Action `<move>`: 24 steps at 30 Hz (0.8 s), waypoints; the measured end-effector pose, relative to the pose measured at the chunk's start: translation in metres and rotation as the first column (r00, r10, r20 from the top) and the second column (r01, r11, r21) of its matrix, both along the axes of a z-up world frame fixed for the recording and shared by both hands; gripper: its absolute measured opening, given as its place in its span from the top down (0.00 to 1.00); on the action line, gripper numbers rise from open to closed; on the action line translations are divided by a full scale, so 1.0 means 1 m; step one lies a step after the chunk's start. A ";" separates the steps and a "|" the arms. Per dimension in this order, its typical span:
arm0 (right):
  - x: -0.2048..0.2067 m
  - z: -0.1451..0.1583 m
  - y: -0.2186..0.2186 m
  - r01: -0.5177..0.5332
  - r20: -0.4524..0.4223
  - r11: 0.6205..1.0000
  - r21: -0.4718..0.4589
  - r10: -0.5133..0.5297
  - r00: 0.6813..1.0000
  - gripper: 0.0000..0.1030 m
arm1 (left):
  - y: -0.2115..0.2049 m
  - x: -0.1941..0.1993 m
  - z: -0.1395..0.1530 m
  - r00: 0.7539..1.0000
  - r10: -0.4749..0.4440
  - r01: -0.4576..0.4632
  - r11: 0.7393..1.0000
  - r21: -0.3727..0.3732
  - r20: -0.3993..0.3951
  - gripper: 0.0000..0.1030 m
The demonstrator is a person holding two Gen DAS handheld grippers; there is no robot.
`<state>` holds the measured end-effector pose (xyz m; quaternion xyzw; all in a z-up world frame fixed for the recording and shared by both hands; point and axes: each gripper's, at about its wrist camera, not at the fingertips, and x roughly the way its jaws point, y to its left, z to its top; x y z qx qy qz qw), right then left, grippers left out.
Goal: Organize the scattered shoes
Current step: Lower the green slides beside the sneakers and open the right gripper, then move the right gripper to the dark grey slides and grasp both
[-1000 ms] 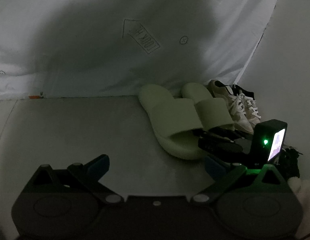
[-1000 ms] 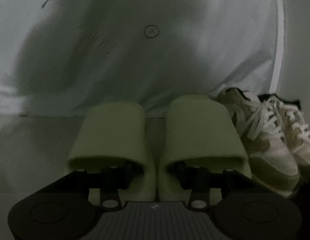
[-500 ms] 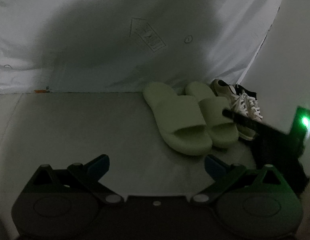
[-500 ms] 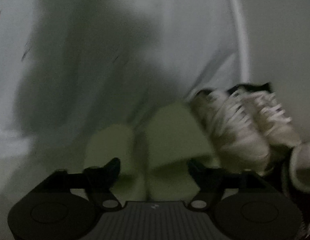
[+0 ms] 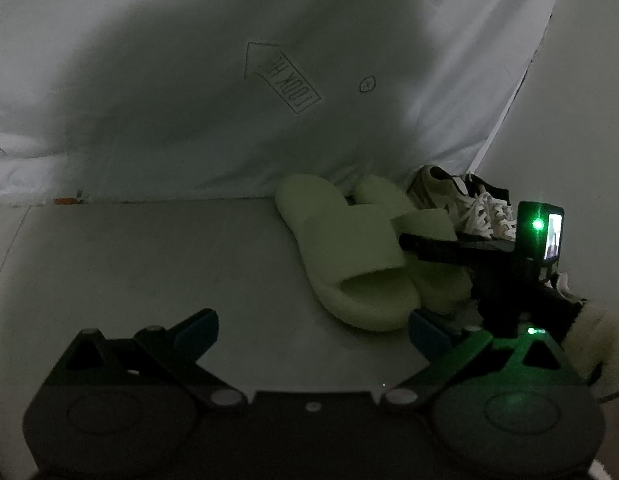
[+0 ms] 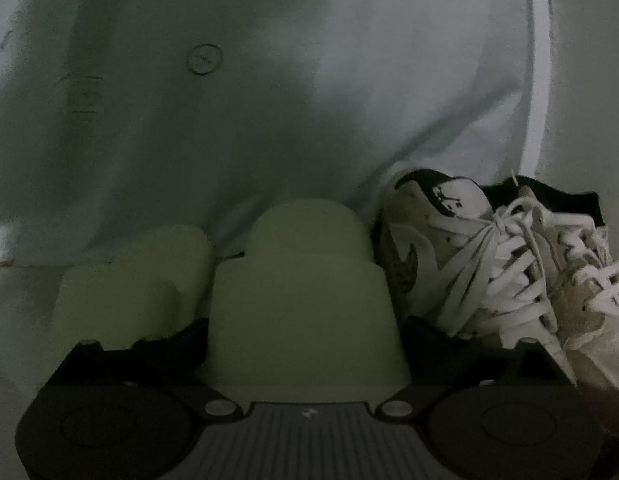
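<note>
Two pale green slides lie side by side on the floor against a hanging sheet: the left slide (image 5: 349, 264) (image 6: 137, 284) and the right slide (image 5: 433, 280) (image 6: 305, 304). My right gripper (image 6: 305, 334) (image 5: 421, 248) straddles the right slide's strap, one finger on each side. Its jaws are opening and stand wide. My left gripper (image 5: 313, 324) hovers open over bare floor, just short of the left slide's heel, with nothing between its fingers.
A pair of white and beige sneakers (image 5: 473, 204) (image 6: 493, 264) sits right of the slides, by a pale wall (image 5: 581, 120). The white printed sheet (image 5: 229, 100) (image 6: 269, 100) hangs behind. Something fluffy and white (image 5: 601, 340) shows at the right edge.
The right gripper pulled back to the right, then came forward again. Its jaws spread from narrow to wide, and now it straddles the right slide. The left gripper stayed put.
</note>
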<state>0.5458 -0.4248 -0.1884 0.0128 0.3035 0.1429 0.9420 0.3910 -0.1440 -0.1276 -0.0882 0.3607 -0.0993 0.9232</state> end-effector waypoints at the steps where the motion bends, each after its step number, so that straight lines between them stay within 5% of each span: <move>1: 0.002 -0.001 0.001 -0.029 -0.009 0.999 -0.018 0.029 1.000 0.05 | 0.000 -0.001 0.002 1.000 0.004 -0.004 1.000 0.003 0.007 0.01; 6: -0.018 0.022 0.009 0.045 0.048 0.998 -0.038 -0.043 0.998 0.04 | 0.011 -0.021 0.024 0.996 0.058 -0.060 0.998 0.017 0.075 0.01; 11: -0.103 0.070 0.021 0.151 0.151 0.988 0.041 -0.155 0.976 0.00 | 0.028 -0.068 0.044 0.982 0.134 -0.139 0.990 0.027 0.132 0.01; 15: -0.185 0.099 0.048 0.133 0.191 0.989 0.067 -0.143 0.971 0.00 | 0.038 -0.120 0.062 0.963 0.201 -0.212 0.976 0.045 0.178 0.01; 19: -0.259 0.111 0.069 0.104 0.138 0.987 0.122 -0.121 0.983 0.00 | 0.044 -0.180 0.070 0.937 0.291 -0.303 0.952 0.039 0.193 0.01; 24: -0.322 0.105 0.102 -0.089 0.061 0.991 0.099 0.083 0.995 0.00 | 0.059 -0.249 0.065 0.897 0.416 -0.425 0.905 0.030 0.149 0.01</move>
